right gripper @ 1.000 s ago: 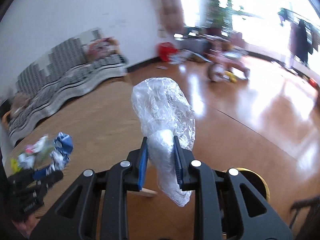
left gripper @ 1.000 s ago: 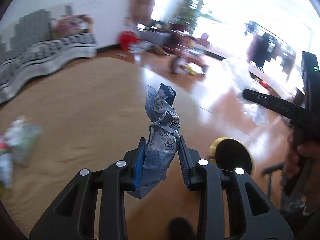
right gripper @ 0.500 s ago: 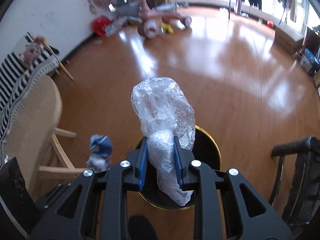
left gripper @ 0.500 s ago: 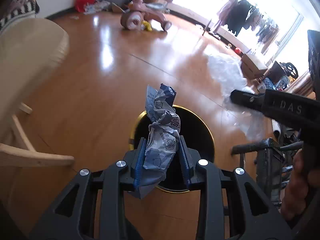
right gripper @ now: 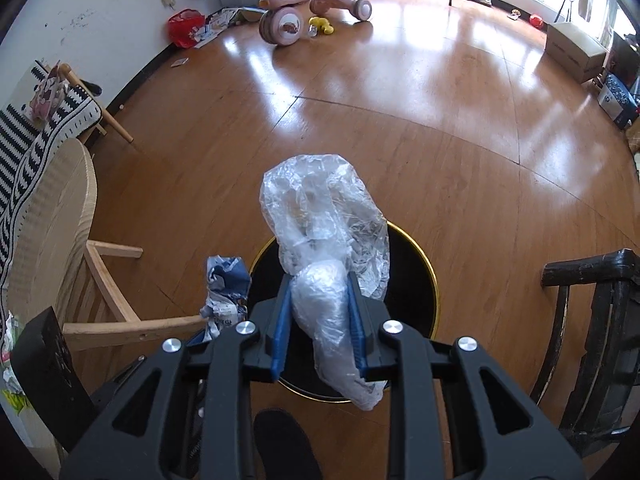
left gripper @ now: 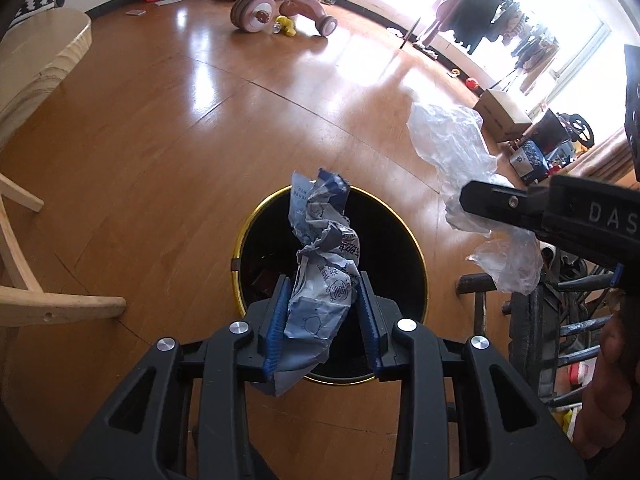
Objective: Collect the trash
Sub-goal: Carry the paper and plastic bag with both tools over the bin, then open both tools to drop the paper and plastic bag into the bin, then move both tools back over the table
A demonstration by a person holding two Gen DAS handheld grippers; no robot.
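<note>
Left wrist view shows our left tongs (left gripper: 324, 312) over the bin (left gripper: 404, 240), a crumpled wrapper (left gripper: 320, 280) between the pads; the left pad presses it, the right one stands a little off, and the jaws have just been opening slightly. Right tongs (right gripper: 318, 312) have just been widening too, with a clear plastic bag (right gripper: 324, 232) still between the pads and touching both. We hold both pieces above the black, gold-rimmed bin so they should fall straight in once let go. Round it lies a glossy wooden floor (right gripper: 440, 120); a wooden chair (right gripper: 60, 220) stands to the left, a dark chair (right gripper: 600, 320) to the right, and a pink ride-on toy (right gripper: 304, 4) sits far off near the bright windows
</note>
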